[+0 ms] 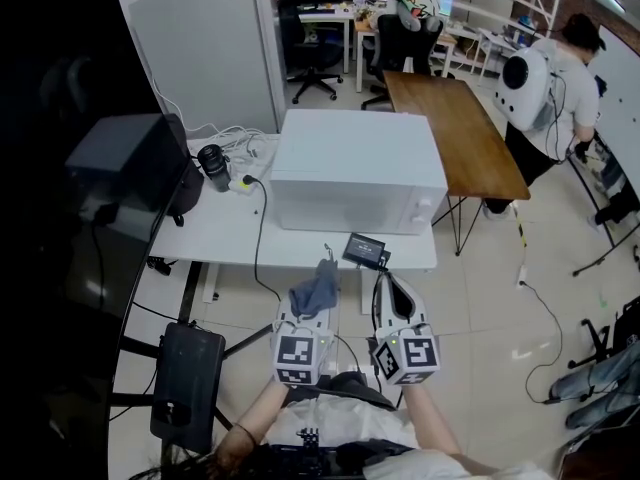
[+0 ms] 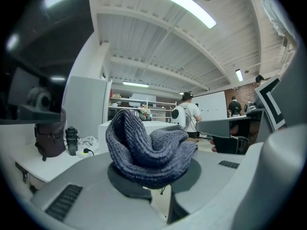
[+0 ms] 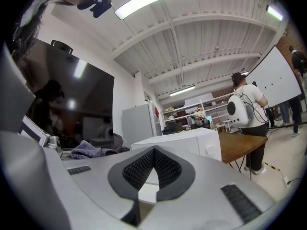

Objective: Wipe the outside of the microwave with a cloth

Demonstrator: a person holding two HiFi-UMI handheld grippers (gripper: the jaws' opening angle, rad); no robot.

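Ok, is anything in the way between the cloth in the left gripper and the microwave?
Nothing visible blocks it. The cloth, clamped in the left gripper, faces the microwave across open space. A small black box sits on the table edge, just right of that path.

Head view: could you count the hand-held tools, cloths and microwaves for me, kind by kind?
Tools: 2, the left tool shut on the cloth and the right tool shut and empty
Cloths: 1, grey-blue
Microwaves: 1, the white microwave
Total: 4
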